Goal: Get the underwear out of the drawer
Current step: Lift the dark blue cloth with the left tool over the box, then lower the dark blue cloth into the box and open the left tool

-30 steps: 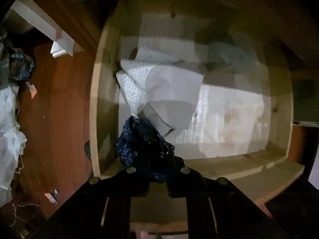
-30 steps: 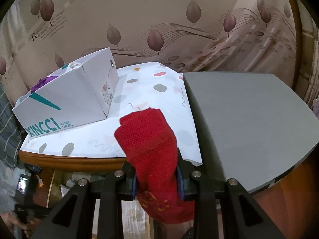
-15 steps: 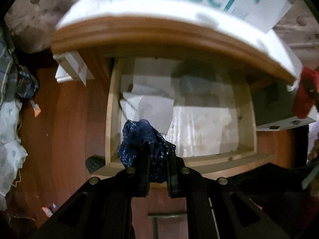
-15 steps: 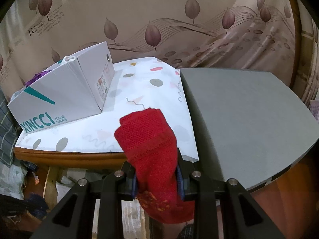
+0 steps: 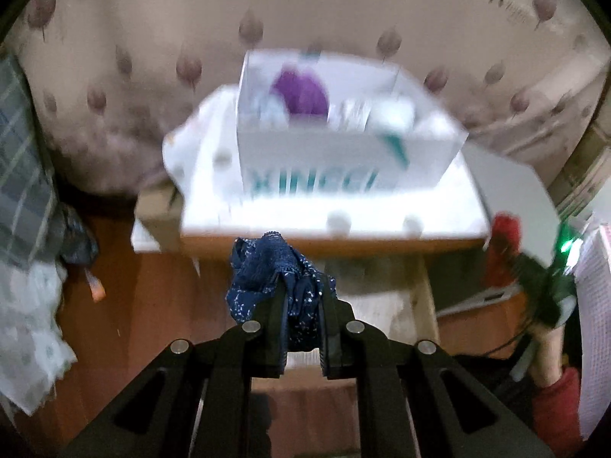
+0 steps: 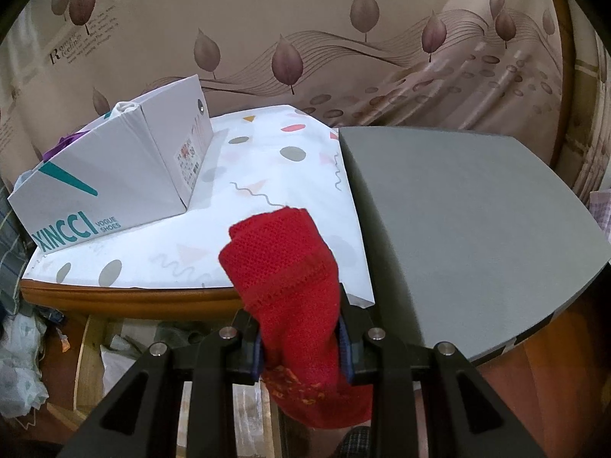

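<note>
Both of my grippers carry a garment. Left gripper (image 5: 301,316): fingers nearly closed, pinching the navy underwear (image 5: 275,274), bunched, held in the air in front of the tabletop (image 5: 343,244) edge, above the open drawer (image 5: 424,297). Right gripper (image 6: 299,343): fingers clamped on the red underwear (image 6: 286,267), held off the front edge of the tabletop, near the grey board (image 6: 458,221).

Step in hand, as I judge it: carry both pieces clear of the drawer and onto the top. I'd keep both pinches tight, lift high enough that dangling cloth clears the tabletop edge, and set down on bare patterned cloth (image 6: 267,160), away from the shoe box (image 6: 114,179).

Hard to see: the left view is motion-blurred, box lettering smeared. Drawer interior mostly hidden; can't tell if more underwear remains. Red piece's lower end is cut off behind the fingers.
</note>
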Demonstrator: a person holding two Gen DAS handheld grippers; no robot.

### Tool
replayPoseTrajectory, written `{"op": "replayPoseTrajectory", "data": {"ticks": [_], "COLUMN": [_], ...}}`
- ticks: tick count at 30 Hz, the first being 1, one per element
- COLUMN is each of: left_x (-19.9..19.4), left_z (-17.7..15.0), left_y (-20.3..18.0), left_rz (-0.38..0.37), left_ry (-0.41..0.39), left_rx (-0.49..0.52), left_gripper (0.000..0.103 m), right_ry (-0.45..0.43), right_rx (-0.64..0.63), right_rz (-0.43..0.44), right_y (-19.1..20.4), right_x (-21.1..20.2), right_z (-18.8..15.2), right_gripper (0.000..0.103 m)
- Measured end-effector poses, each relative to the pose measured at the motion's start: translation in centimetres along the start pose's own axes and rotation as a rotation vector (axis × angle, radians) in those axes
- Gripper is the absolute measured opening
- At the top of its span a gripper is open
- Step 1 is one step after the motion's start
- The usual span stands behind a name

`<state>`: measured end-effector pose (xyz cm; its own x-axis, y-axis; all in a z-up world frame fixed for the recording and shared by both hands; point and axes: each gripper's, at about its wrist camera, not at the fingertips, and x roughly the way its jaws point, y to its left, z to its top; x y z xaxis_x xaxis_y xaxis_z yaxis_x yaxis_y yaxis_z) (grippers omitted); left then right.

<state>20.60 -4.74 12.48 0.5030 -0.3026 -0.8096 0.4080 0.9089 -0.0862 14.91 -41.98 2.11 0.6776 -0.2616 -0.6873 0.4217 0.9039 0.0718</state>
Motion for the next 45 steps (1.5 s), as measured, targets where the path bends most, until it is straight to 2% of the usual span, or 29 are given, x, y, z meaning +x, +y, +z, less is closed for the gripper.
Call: {"op": "replayPoseTrajectory", "data": {"ticks": [6,8,12,18,25,30,33,38,45], "left_x": [-4.8,-5.1,-3.6,2.0,8.5,12.5,14.5,15.8,15.3], "left_z": [6.8,9.0,12.2,15.5,17.0,16.7,16.2,15.4,14.9], "left_y": [-1.2,-1.9,-2.9,-4.5,-5.9,-6.0,-5.3,-5.0,-5.3], "left_rz": [0.019,0.005,-0.021,-0.047,-0.056,0.014,0.01,0.016,0.021], "left_ry": [-0.154,-0.174,-0.175,-0.132,-0.06,-0.018,0.026,0.053,0.043], "left_rx": [0.048,0.074,0.063,0.055,0.048,0.048,0.011,-0.011,0.004], "left_gripper": [0.01,0.01,0.01,0.01,0.011,0.011,0.011,0.012,0.022], "right_ry": [-0.007,-0.01,-0.016,-0.035,-0.033,-0.034,-0.032,-0.038,-0.034], "right_rx": [0.008,0.014,0.032,0.029,0.008,0.004,-0.003,0.001,-0.002], "right_rz": [-0.001,-0.003,-0.007,-0.02,-0.014,-0.005,-0.001,0.0,-0.004], "right_y": [-0.2,-0.3,-0.7,-0.9,-0.6,-0.3,-0.2,-0.3,-0.2], "right_x": [-0.2,-0.2,-0.3,-0.6,-0.7,-0.7,-0.7,-0.7,-0.6], "right_z": [0.0,0.1,0.4,0.6,0.6,0.7,0.7,0.8,0.8], "right_gripper": [0.029,0.029,0.029,0.029,0.029,0.029,0.029,0.029,0.029]}}
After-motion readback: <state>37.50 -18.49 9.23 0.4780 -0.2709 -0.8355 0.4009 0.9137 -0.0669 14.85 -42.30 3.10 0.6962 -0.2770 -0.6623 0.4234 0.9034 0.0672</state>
